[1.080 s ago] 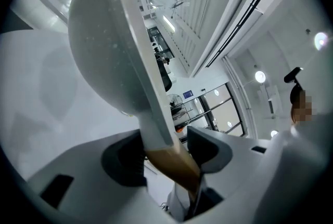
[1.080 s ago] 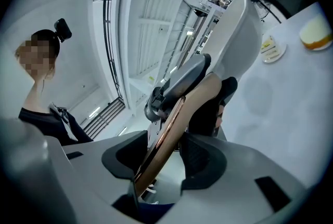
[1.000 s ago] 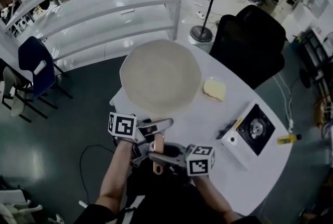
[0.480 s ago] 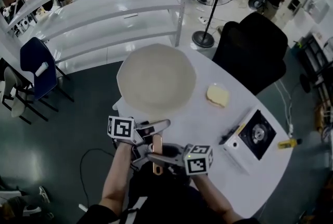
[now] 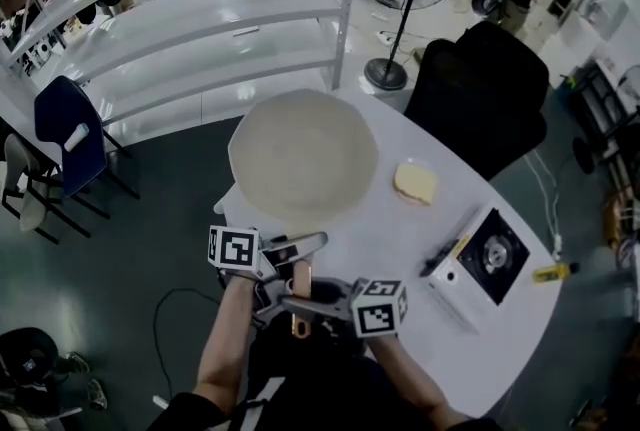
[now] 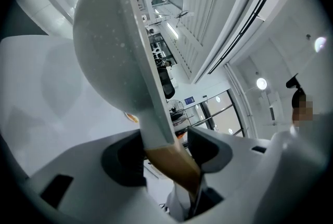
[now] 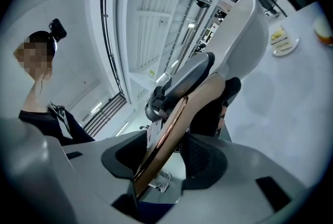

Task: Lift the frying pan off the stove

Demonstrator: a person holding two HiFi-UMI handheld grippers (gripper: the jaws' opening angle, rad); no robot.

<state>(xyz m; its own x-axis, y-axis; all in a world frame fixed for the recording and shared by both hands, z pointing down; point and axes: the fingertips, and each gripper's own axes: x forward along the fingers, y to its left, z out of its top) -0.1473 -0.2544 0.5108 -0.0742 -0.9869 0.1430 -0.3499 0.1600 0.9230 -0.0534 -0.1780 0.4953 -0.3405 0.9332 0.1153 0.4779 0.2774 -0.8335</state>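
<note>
A big pale frying pan [image 5: 303, 154] hangs in the air above the white round table [image 5: 380, 239], well to the left of the small white gas stove [image 5: 488, 257]. Its copper-brown handle [image 5: 301, 294] points back toward me. My left gripper [image 5: 300, 254] is shut on the handle from the left, and my right gripper [image 5: 298, 304] is shut on it from the right, a little nearer the handle's end. The left gripper view shows the pan [image 6: 109, 56] edge-on, with the handle [image 6: 171, 163] between the pads. The handle [image 7: 177, 134] slants through the jaws in the right gripper view.
A slice of bread on a small plate [image 5: 415, 182] lies between pan and stove. A yellow object [image 5: 548, 269] sits past the stove at the table's edge. Behind the table stand a black office chair [image 5: 485, 89], a white shelf rack [image 5: 220, 19] and a blue chair [image 5: 65, 134].
Both grippers keep the same hold on the handle. The pan has shifted slightly left and farther away in the head view. People in the background have walked.
</note>
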